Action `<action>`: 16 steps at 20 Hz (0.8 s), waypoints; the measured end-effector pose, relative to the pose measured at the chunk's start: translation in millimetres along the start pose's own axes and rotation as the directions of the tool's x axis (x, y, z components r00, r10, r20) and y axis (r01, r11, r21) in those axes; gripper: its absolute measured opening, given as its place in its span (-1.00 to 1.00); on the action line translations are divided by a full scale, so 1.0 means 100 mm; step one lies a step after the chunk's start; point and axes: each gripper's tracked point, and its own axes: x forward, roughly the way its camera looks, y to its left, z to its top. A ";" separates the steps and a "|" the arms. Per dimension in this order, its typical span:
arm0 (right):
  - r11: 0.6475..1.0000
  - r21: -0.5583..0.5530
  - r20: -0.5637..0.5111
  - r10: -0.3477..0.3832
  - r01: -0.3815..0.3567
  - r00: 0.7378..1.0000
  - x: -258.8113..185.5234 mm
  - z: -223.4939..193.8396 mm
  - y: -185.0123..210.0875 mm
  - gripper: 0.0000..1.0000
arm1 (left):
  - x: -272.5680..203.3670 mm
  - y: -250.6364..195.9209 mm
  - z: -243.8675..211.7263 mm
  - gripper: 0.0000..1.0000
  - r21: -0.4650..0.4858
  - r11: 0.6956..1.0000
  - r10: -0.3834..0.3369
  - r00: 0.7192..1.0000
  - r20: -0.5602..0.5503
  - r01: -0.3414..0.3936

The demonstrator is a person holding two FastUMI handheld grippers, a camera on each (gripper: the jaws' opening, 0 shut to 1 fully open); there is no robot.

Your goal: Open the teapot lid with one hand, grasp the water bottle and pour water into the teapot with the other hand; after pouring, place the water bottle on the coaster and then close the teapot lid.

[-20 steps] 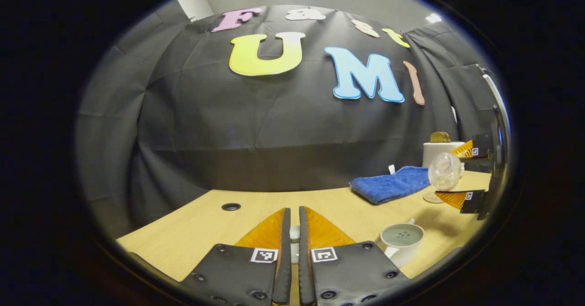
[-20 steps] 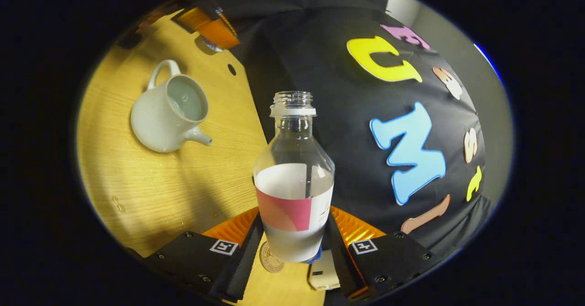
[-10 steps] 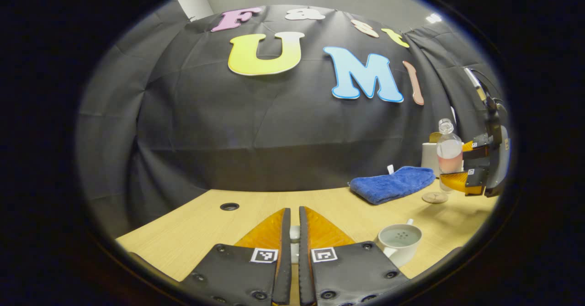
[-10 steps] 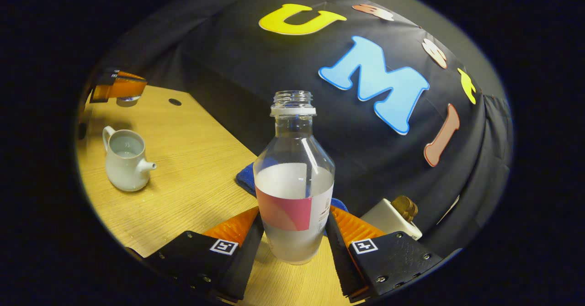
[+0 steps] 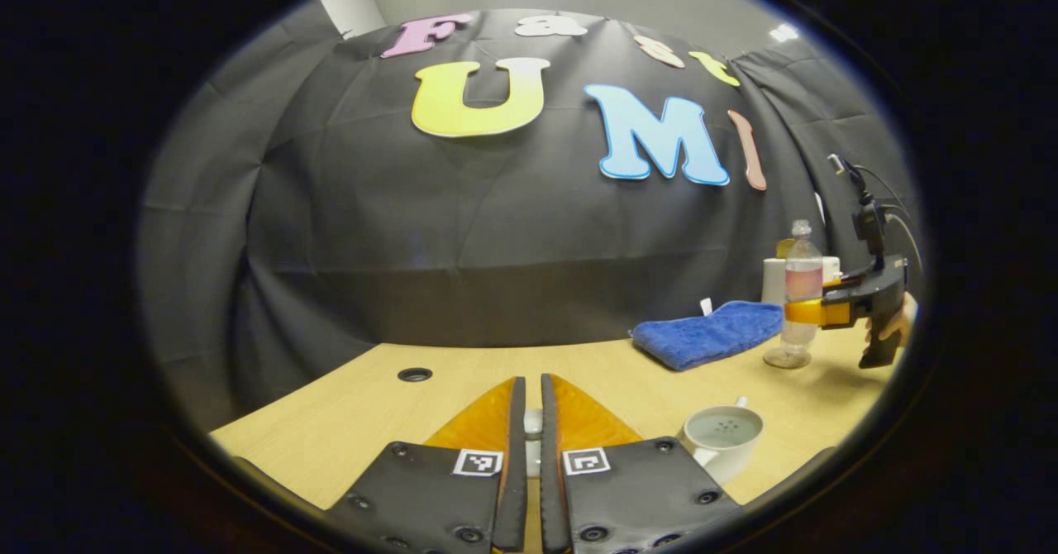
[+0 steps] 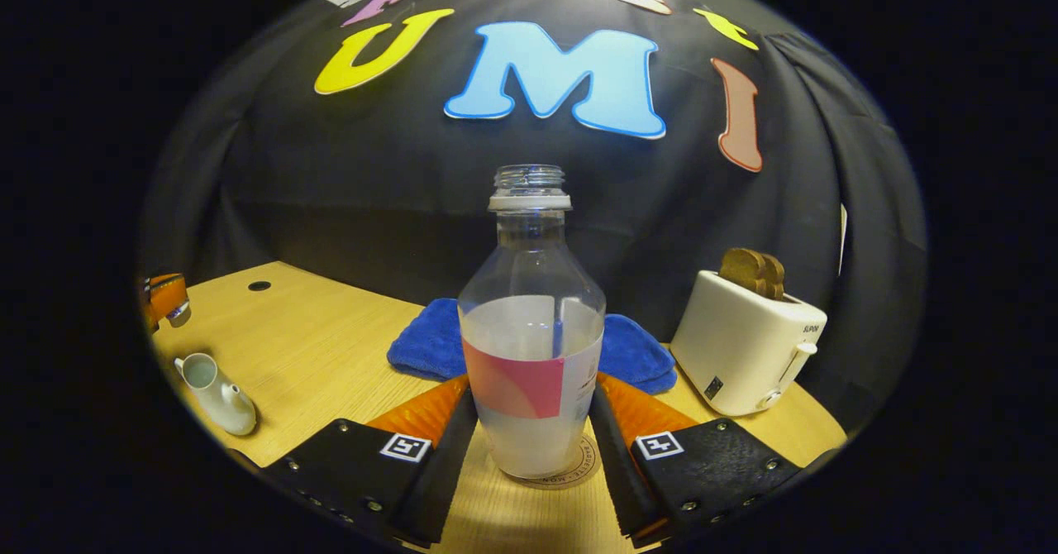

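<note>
Bottle (image 6: 530, 322) now upright on coaster (image 6: 583, 473), mouth up, right jaws clenching it; left jaws clenched on lid.

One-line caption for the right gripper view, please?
Right gripper holds the uncapped water bottle upright on the coaster; open teapot far left.

Light falls from overhead onto the pale wooden table (image 5: 347, 422) ahead of my fingers, bright and even there, while the booth's black cloth wall beyond stays dim. Between my right fingers (image 6: 616, 446) the clear plastic water bottle (image 6: 531, 322) shows a thin white glare streak and casts a soft shadow toward me. Both views bow strongly at the rim, where the white ceramic teapot (image 6: 216, 393) looks squeezed and slightly soft.
</note>
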 end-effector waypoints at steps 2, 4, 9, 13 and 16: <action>0.999 0.030 -0.016 -0.010 0.010 1.000 0.06 -0.07 -0.05 0.51 | 0.00 0.00 0.00 -0.70 0.001 1.000 -0.001 1.000 0.000 0.001; 0.999 0.039 -0.018 -0.021 0.021 1.000 0.09 -0.10 -0.09 0.50 | 0.00 0.00 0.01 -0.70 0.000 1.000 -0.001 1.000 0.001 0.001; 0.998 0.045 -0.025 -0.042 0.043 0.999 0.15 -0.15 -0.13 0.50 | 0.01 -0.01 0.01 -0.70 0.001 1.000 -0.003 1.000 0.001 0.003; 0.995 0.086 -0.031 -0.047 0.050 0.998 0.17 -0.18 -0.15 0.53 | 0.01 -0.01 0.01 -0.70 0.001 1.000 -0.004 1.000 0.000 0.004; 0.989 0.136 -0.041 -0.048 0.053 0.998 0.17 -0.20 -0.18 0.55 | 0.00 -0.01 0.00 -0.70 0.001 1.000 -0.004 1.000 0.000 0.004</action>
